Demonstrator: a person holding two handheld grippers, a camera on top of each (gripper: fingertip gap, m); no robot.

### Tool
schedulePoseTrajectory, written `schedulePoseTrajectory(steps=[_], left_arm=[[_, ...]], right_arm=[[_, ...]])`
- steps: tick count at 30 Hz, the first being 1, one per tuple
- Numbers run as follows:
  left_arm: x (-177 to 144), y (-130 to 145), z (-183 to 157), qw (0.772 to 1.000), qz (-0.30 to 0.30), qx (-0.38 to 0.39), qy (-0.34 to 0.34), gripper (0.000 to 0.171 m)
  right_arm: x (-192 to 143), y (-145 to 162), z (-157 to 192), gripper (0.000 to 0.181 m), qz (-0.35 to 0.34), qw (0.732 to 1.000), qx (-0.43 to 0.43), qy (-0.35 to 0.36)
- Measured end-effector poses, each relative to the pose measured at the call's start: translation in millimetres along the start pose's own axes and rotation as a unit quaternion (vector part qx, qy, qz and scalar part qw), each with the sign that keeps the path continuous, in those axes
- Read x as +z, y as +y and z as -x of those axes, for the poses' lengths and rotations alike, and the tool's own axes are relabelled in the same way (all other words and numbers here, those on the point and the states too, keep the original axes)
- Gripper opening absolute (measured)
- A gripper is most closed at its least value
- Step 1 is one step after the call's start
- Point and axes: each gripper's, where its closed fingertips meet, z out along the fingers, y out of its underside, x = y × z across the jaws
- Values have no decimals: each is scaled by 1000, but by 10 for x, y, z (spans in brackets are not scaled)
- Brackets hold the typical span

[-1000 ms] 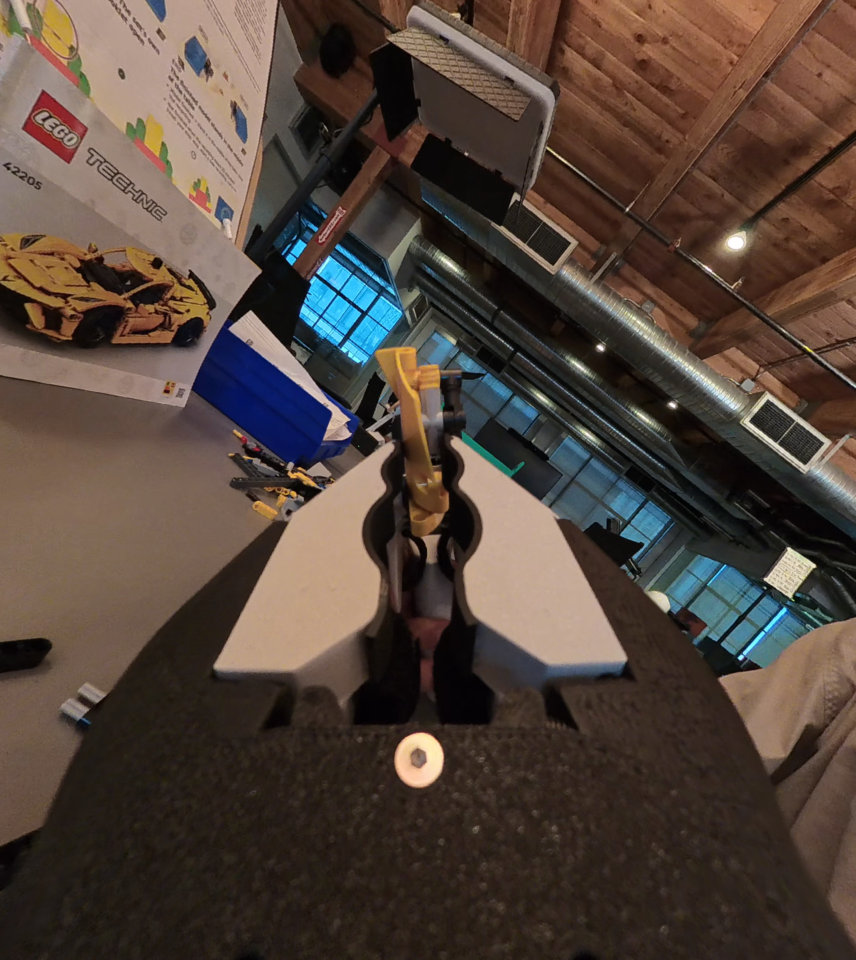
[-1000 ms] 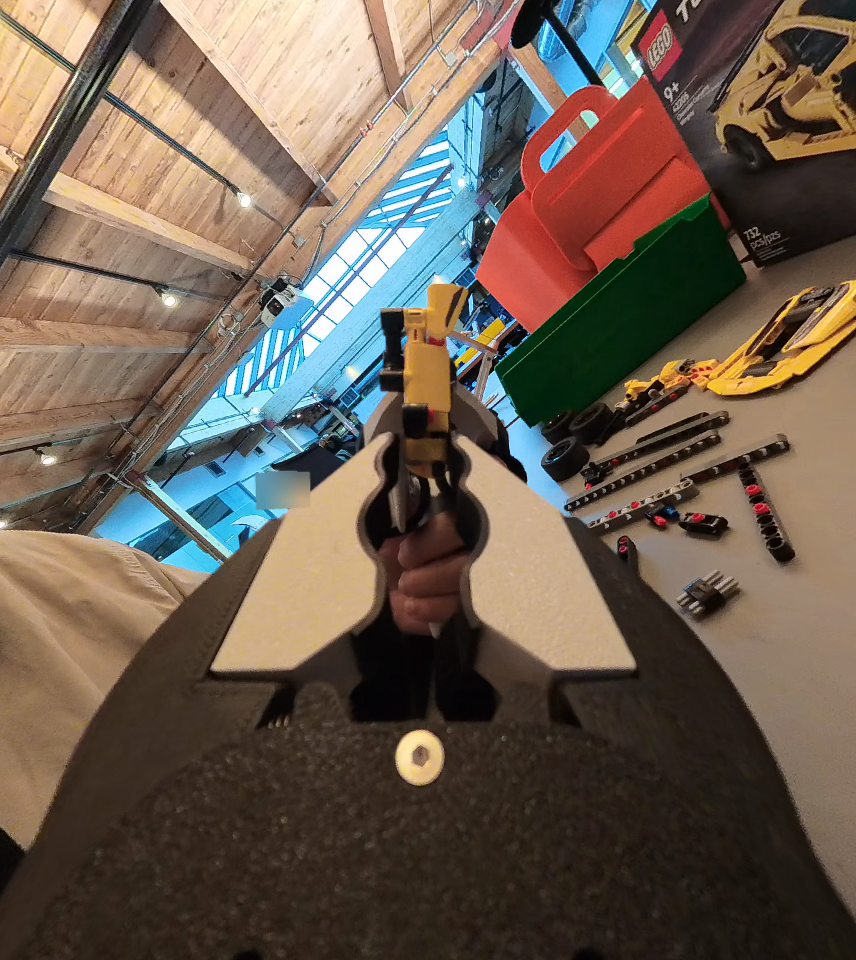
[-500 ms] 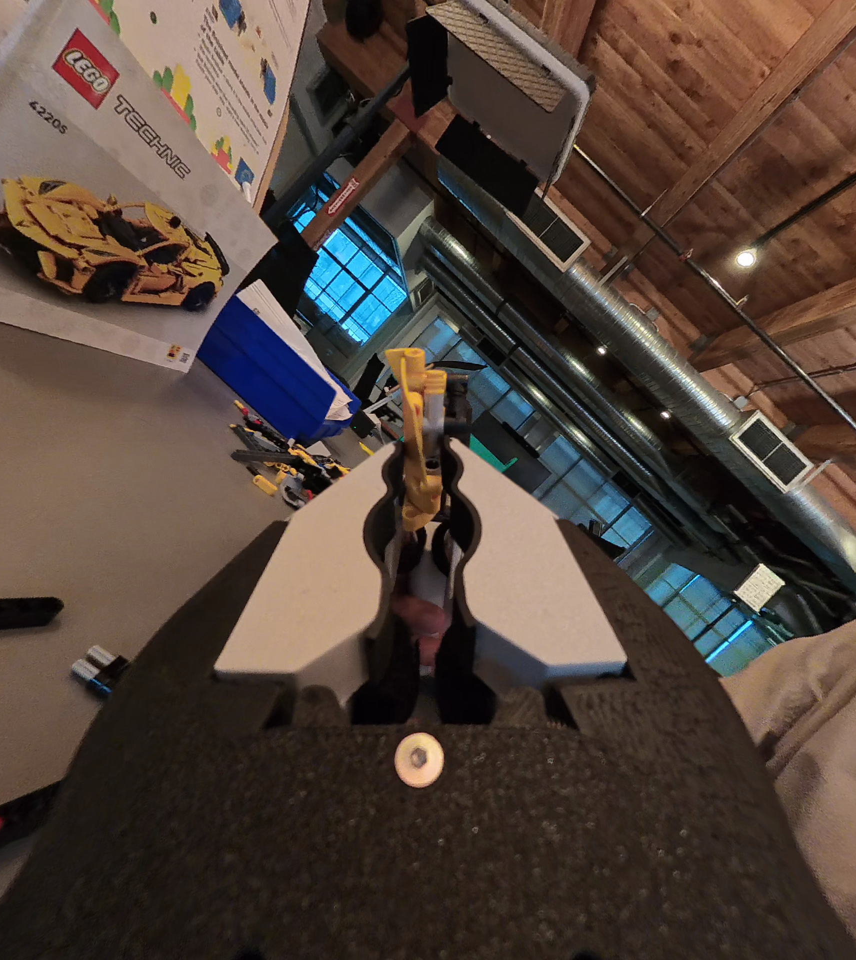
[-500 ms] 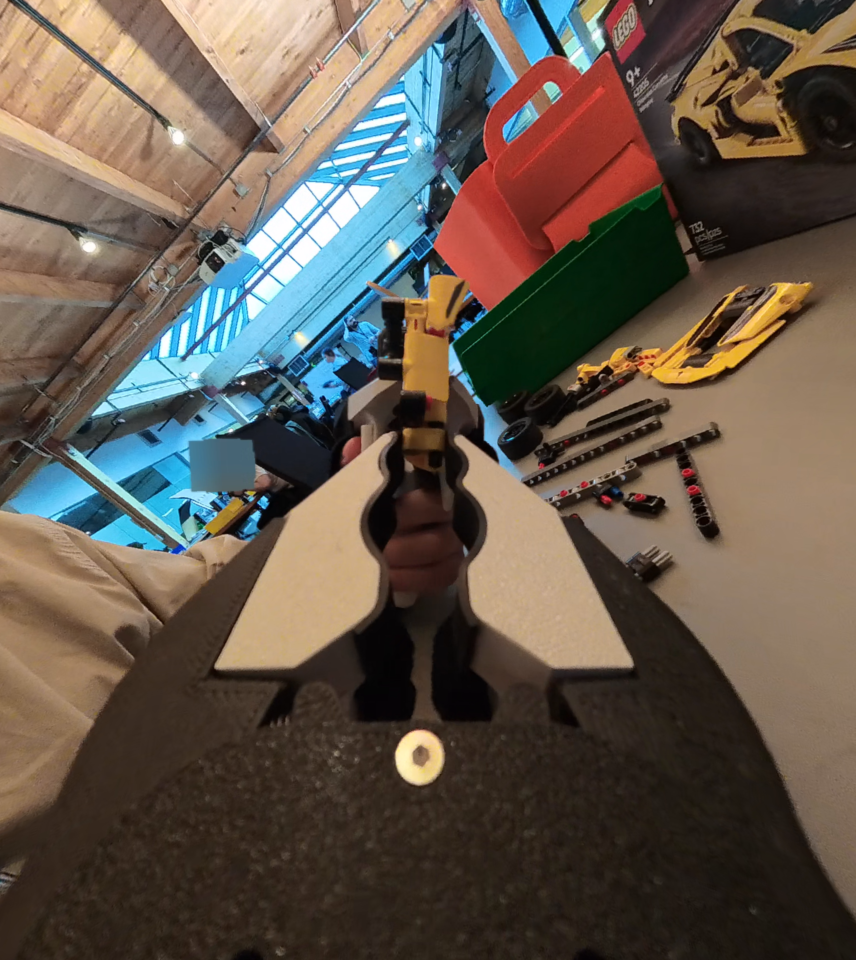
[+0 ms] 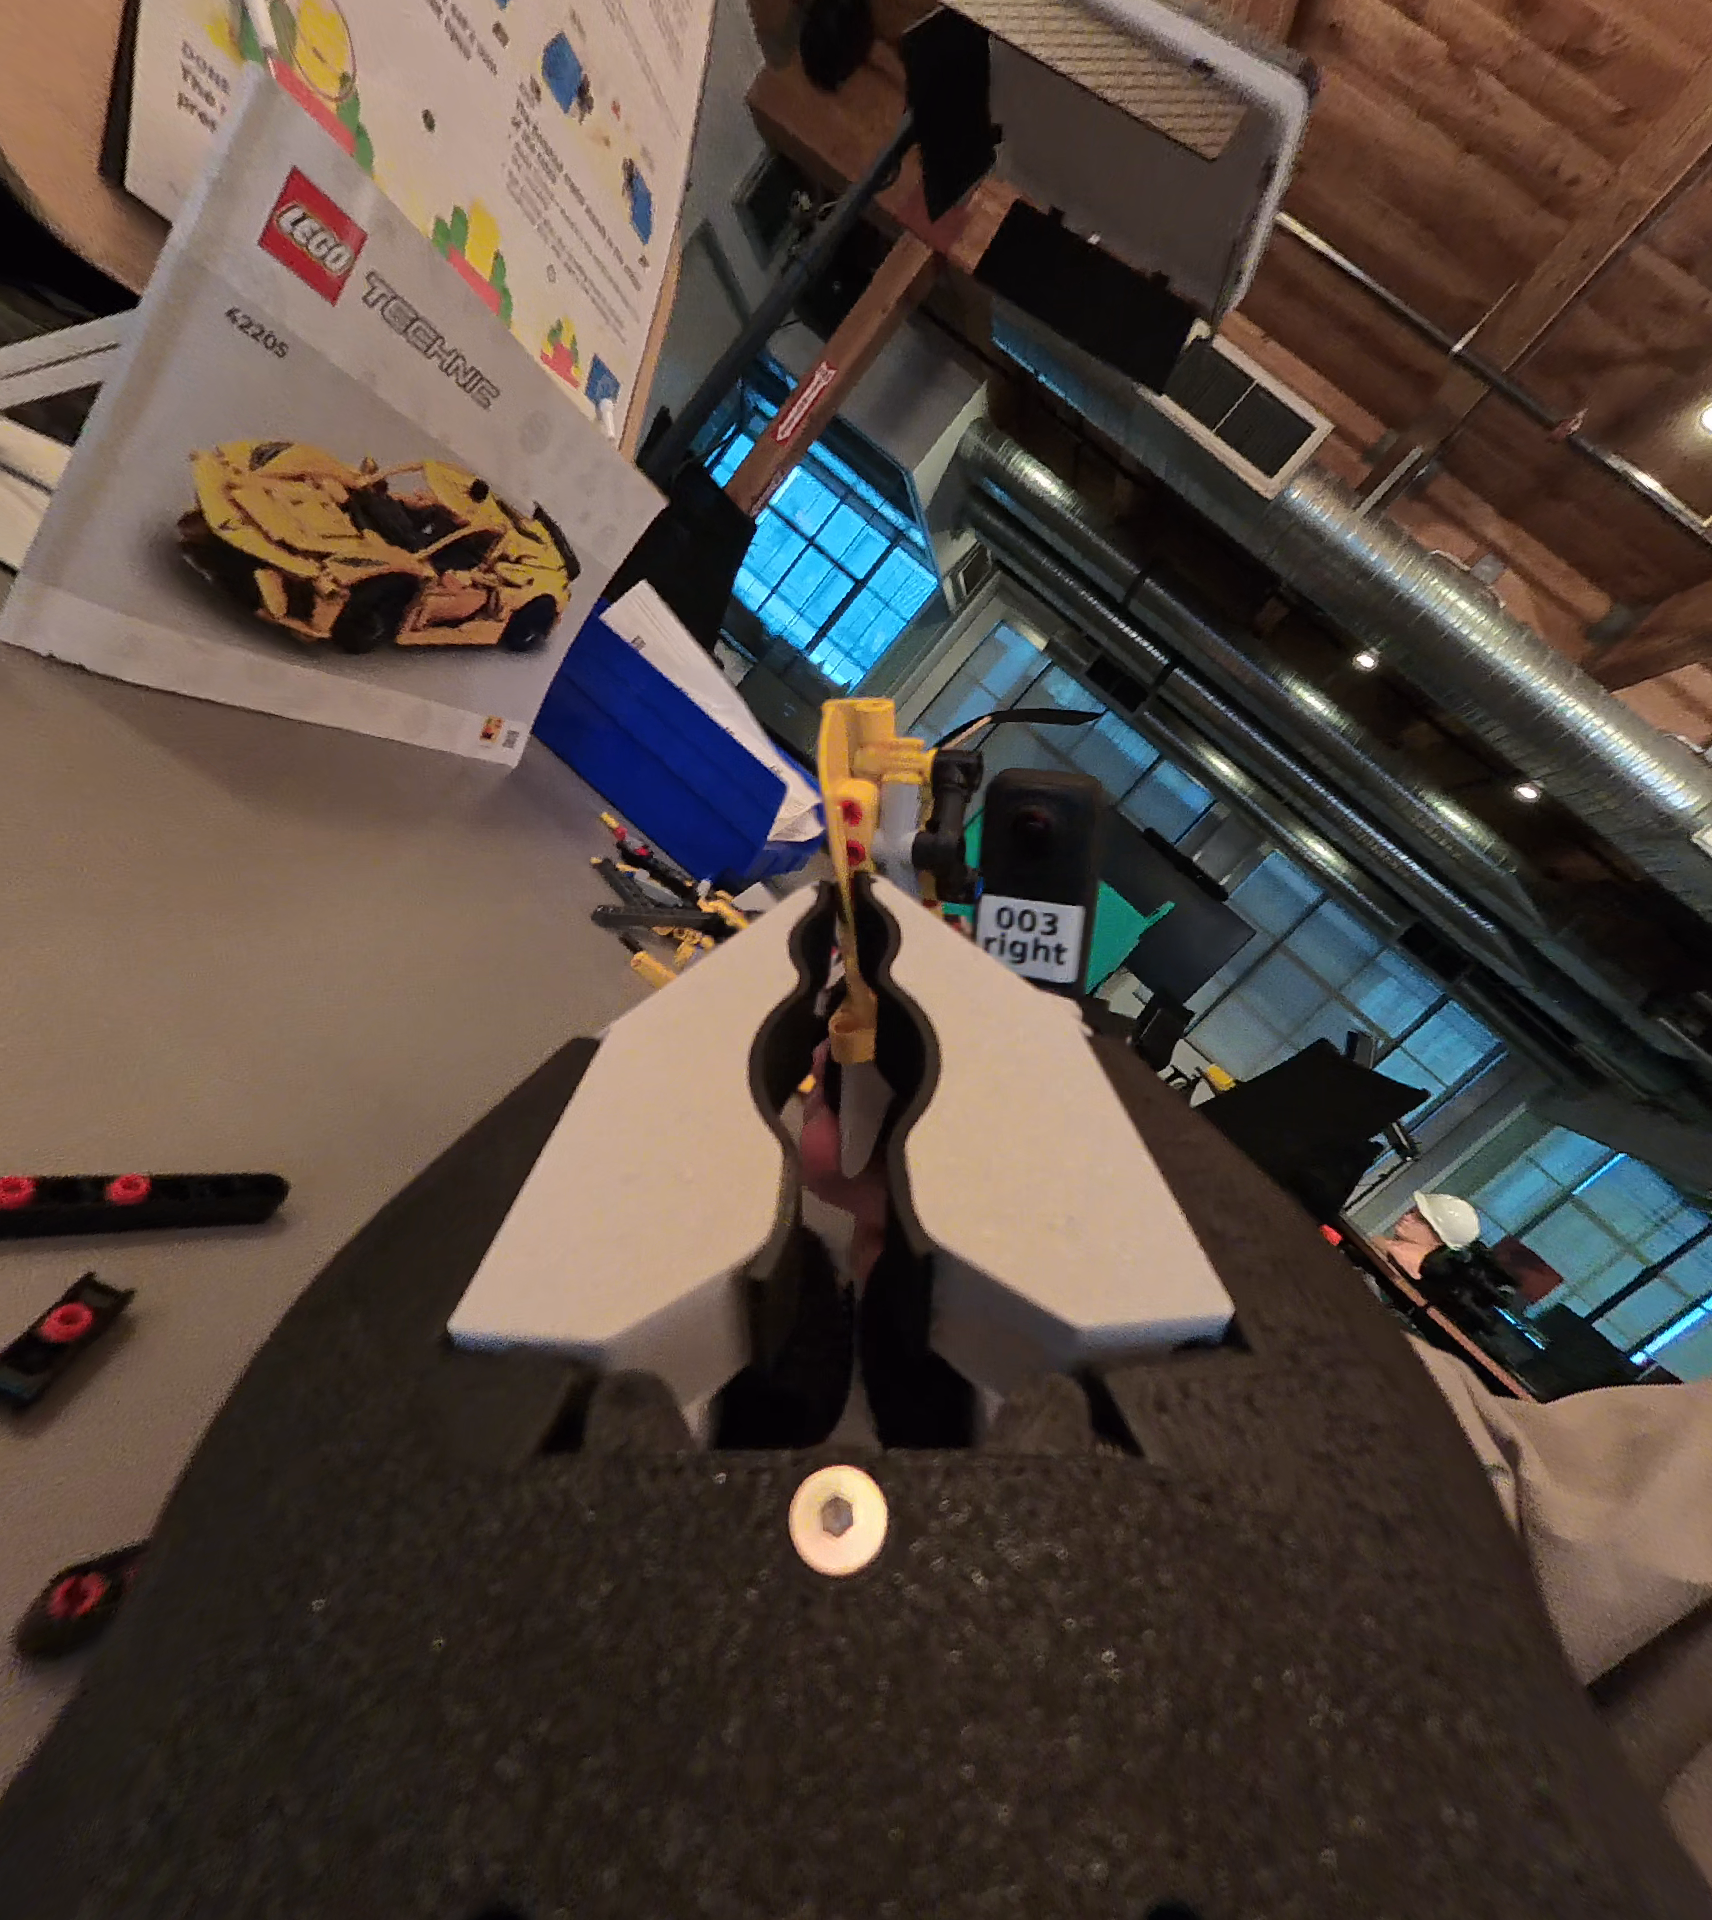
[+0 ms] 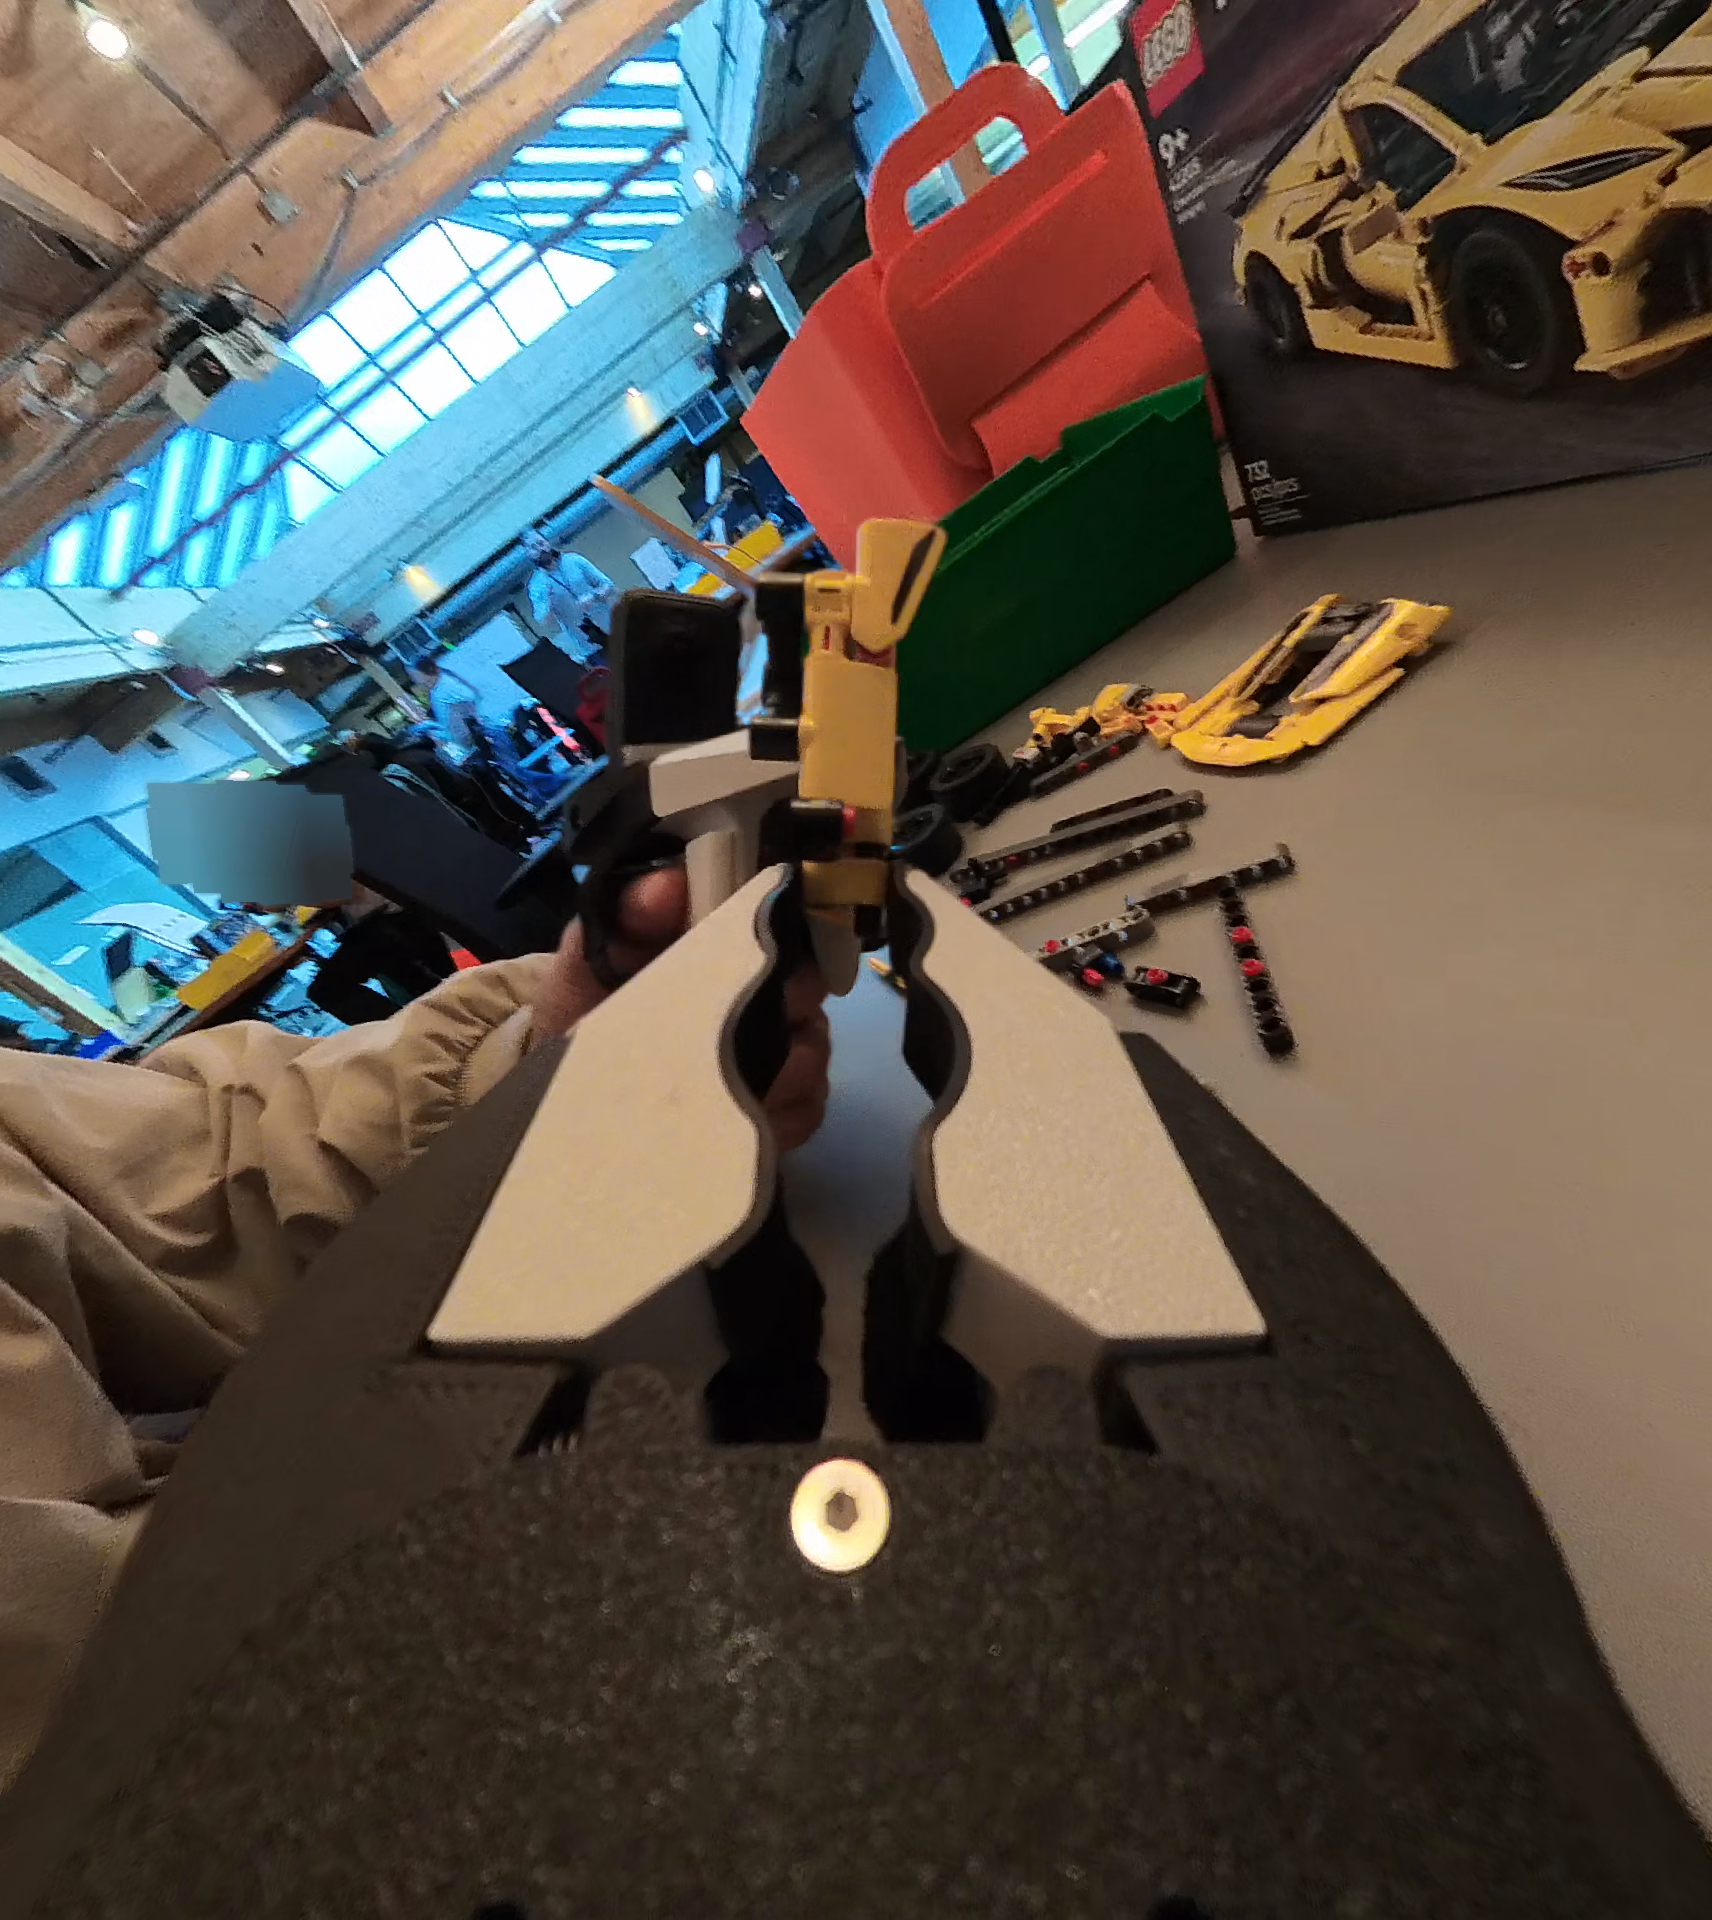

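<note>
A small yellow brick assembly [image 5: 857, 790] with black and red pins is held in the air between both grippers, above the grey table [image 5: 260, 935]. My left gripper [image 5: 854, 902] is shut on its thin yellow lower part. My right gripper [image 6: 841, 896] is shut on the yellow block of the same assembly [image 6: 847, 748] from the opposite side. The two grippers face each other. The right gripper's black camera [image 5: 1039, 852] shows behind the assembly. The left gripper's grey fingers [image 6: 701, 790] and the hand [image 6: 644, 935] holding it show left of the assembly.
An instruction booklet [image 5: 312, 499], a blue bin [image 5: 665, 758] and black beams with red pins [image 5: 83, 1205] lie on the left. A red bin [image 6: 987, 291], green bin [image 6: 1070, 582], car box [image 6: 1517, 239], yellow car panel [image 6: 1319, 675], wheels [image 6: 956, 774] and beams [image 6: 1091, 842] lie on the right. My left and right fingertips are right by each other.
Both grippers have turned while holding the yellow assembly. The other gripper now shows off to the side in each view, and more of the table is in view.
</note>
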Motion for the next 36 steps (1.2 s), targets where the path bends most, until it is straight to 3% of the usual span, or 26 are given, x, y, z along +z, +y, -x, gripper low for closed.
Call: schedulePoseTrajectory(steps=[7,11,18,27,28,30,31,33,36], left_arm=[[-40,2,114,999,9,26,-44,1],[-75,-5,206,996,13,31,-77,0],[-81,-82,167,996,1,37,-75,0],[-18,-102,248,996,-28,-11,-79,0],[-29,-160,268,995,-46,-4,-92,0],[-348,-755,428,975,-190,-17,-114,0],[-457,-904,500,972,-205,-30,-110,0],[-477,-867,534,974,-195,-15,-117,1],[-352,-806,467,979,-160,37,-119,1]], right_arm=[[63,51,-101,16,19,998,-10,52],[115,147,-205,15,52,991,-61,111],[157,148,-149,16,50,992,-60,102],[135,131,-193,15,38,995,-7,87],[149,149,-187,15,40,996,7,80],[146,478,-219,15,118,989,8,92],[132,521,-185,15,114,990,29,81],[1,215,-271,15,50,994,19,95],[93,321,-210,15,83,993,0,86]])
